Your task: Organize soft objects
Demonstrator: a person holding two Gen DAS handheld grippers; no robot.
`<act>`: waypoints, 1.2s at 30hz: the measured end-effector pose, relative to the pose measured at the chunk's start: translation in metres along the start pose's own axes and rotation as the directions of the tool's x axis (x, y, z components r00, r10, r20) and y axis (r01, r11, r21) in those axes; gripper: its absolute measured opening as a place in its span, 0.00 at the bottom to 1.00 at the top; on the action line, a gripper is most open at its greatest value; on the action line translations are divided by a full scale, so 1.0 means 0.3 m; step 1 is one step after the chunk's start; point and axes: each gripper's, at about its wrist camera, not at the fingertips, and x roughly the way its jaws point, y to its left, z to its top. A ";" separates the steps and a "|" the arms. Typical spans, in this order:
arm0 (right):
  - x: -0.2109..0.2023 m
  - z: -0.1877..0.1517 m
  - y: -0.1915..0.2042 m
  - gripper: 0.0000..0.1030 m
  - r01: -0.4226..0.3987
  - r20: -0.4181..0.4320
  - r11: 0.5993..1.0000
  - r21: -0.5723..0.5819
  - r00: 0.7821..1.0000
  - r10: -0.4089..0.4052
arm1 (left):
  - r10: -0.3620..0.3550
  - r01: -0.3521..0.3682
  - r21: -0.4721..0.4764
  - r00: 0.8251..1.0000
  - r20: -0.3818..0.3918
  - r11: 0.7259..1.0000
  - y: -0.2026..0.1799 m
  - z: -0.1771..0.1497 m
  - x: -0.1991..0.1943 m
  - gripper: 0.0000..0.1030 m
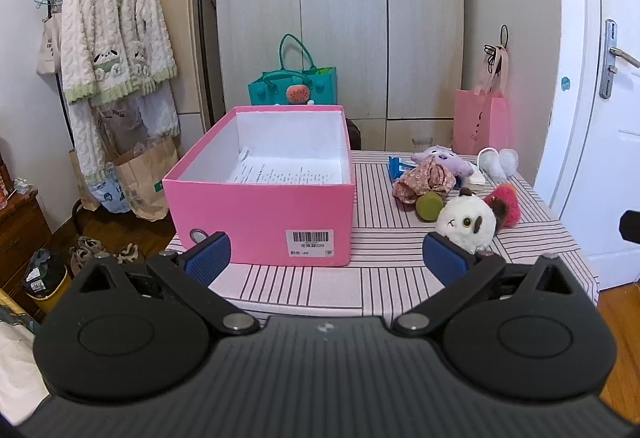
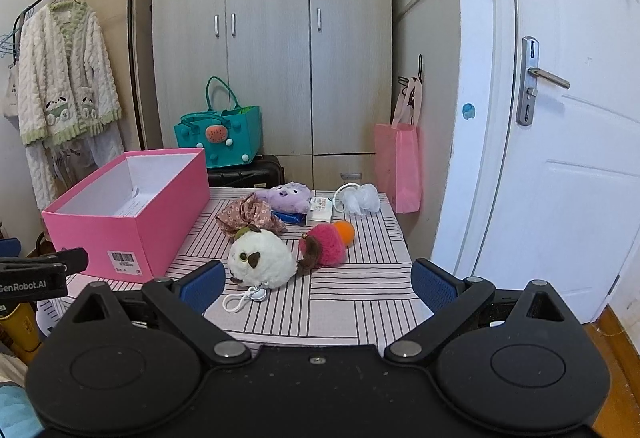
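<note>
Blue-padded, both the left gripper (image 1: 326, 258) and right gripper (image 2: 318, 284) hung wide open and empty above the striped tablecloth (image 2: 360, 294), fluffy white plush toy (image 2: 262, 258) lying beside the open pink cardboard box (image 2: 132, 213).

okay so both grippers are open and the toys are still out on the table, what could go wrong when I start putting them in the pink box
The white plush has a looped clip trailing toward the table edge; it could snag or dangle during a lift. The red plush lies against it, so a wide grab by the right gripper might drag both. The pink box sits near the table's left edge; the left gripper could nudge it off.
</note>
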 end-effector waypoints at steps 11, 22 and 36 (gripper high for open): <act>-0.052 -0.017 0.007 1.00 -0.020 0.105 1.000 -0.021 0.994 0.022 | 0.044 -0.050 0.048 0.993 0.114 0.998 -0.049 -0.033 -0.010 1.00; 0.023 -0.005 -0.030 1.00 -0.095 0.092 0.995 -0.025 0.991 0.097 | -0.059 0.052 0.111 0.997 0.058 0.992 -0.069 -0.003 0.023 1.00; 0.384 -0.087 -0.020 1.00 -0.258 0.042 0.954 -0.150 0.963 0.267 | -0.337 0.343 0.138 0.939 -0.065 0.929 -0.194 0.122 0.275 1.00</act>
